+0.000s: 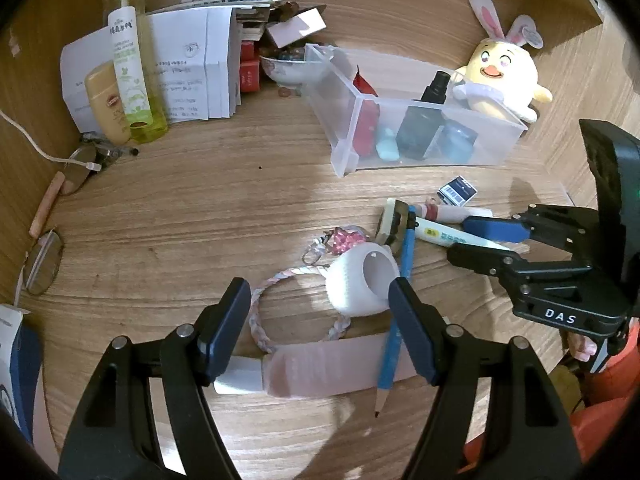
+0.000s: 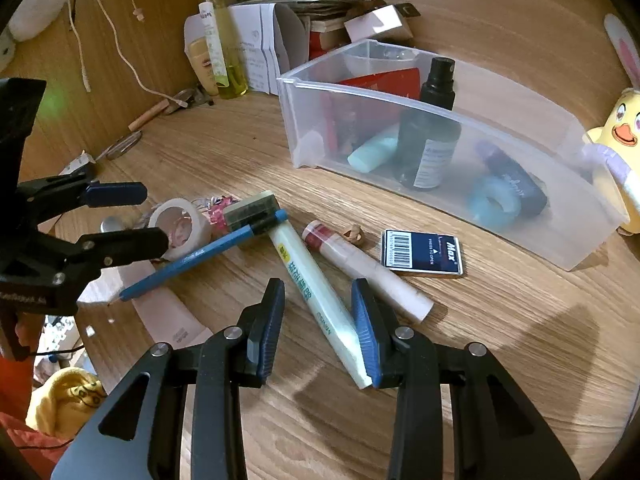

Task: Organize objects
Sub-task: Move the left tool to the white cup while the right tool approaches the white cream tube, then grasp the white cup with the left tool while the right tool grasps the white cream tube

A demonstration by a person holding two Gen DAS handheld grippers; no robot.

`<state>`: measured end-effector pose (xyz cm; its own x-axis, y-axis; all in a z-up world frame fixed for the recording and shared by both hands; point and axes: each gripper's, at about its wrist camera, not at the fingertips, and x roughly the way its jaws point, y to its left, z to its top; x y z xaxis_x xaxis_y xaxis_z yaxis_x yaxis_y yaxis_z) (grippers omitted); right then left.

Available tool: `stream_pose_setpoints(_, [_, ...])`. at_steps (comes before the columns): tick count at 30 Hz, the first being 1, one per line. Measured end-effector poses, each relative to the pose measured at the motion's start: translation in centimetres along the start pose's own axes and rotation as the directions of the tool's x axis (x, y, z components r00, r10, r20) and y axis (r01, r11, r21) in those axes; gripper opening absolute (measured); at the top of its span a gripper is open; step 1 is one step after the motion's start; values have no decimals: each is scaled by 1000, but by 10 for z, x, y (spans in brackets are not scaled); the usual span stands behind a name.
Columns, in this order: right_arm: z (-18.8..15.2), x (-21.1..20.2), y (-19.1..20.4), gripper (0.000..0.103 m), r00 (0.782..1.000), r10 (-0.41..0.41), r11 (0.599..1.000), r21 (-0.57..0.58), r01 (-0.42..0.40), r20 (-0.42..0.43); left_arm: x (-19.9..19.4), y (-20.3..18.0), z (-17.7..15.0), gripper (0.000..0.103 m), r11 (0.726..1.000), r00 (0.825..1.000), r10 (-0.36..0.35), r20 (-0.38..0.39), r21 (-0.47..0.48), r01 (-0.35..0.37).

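Observation:
My left gripper [image 1: 320, 320] is open above a pink tube [image 1: 336, 368], a blue pencil [image 1: 394, 344], a braided cord [image 1: 260, 320] and a white tape roll [image 1: 362, 284]. My right gripper [image 2: 318, 324] is open with its fingers on either side of a pale green tube [image 2: 320, 300] lying on the wooden table; the right pad [image 2: 366, 328] is close to it. That gripper also shows in the left wrist view [image 1: 484, 242]. A clear plastic bin [image 2: 440, 152] holds a dark spray bottle [image 2: 430, 132], a blue ring and small items.
A pink-capped stick [image 2: 368, 268], a Max staple box [image 2: 422, 254] and a small brush [image 2: 250, 210] lie near the tube. Bottles [image 1: 128, 68], papers and a bowl [image 1: 292, 68] stand at the back. A yellow plush [image 1: 500, 72] sits beside the bin. Glasses [image 1: 44, 260] lie left.

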<state>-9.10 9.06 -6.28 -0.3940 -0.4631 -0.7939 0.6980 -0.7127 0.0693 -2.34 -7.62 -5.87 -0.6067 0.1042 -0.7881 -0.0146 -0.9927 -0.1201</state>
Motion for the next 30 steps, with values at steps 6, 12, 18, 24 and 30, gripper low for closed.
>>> stream_pose_setpoints(6, [-1,1,-1,20,1000,-6,1000,3,6,-5,2,-3,1,72,1000,1000,-12,-5,-2,12])
stream_pose_setpoints(12, [-6,-3,-4,14,1000,-20,1000,5,20,-6,8,-6,2,72,1000,1000,-21,-15,5,21])
stream_pose_setpoints(18, [-12,-9,-9,14,1000,-27,999,22,27,-2,17,-4,5,62,998,998,-59,-36,-28,58])
stream_pose_setpoints(24, [-17,-13,-11,14,1000,-27,999,20,27,1,22,-9,10,43,995,995,-92,-34,-38,91])
stream_pose_setpoints(30, [-20,-22,-12,14,999,-17,999,35,16,34,18,-12,10,39,996,997,-78,-4,-42,78])
